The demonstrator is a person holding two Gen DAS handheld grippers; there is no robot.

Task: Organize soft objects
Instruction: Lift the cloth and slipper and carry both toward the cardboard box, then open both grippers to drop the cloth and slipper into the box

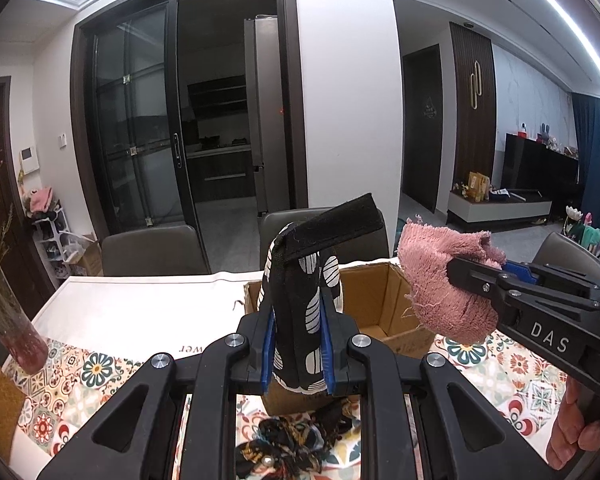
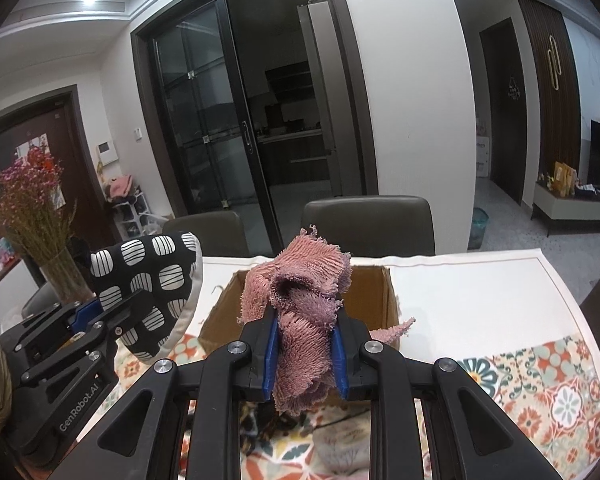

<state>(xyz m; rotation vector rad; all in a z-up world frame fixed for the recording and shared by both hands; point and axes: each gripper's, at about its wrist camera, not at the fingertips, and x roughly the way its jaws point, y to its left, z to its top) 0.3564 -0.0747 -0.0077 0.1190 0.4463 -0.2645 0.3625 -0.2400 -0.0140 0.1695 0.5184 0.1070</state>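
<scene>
My left gripper [image 1: 298, 344] is shut on a black oven mitt with white striped spots [image 1: 300, 300], held upright above the near edge of an open cardboard box [image 1: 374, 300]. The mitt also shows in the right wrist view [image 2: 152, 280]. My right gripper [image 2: 304, 354] is shut on a pink fluffy cloth [image 2: 300, 312], held just above the same box [image 2: 376, 300]. In the left wrist view the pink cloth [image 1: 440, 276] hangs to the right of the box. A dark floral fabric piece [image 1: 296, 440] lies on the table below my left gripper.
The table carries a patterned floral cloth [image 1: 80, 380] and a white runner [image 2: 480, 292]. A glass vase with dried pink flowers [image 2: 48, 236] stands at the left. Two dark chairs [image 2: 368, 220] stand behind the table. A hand [image 1: 572, 428] grips the right tool.
</scene>
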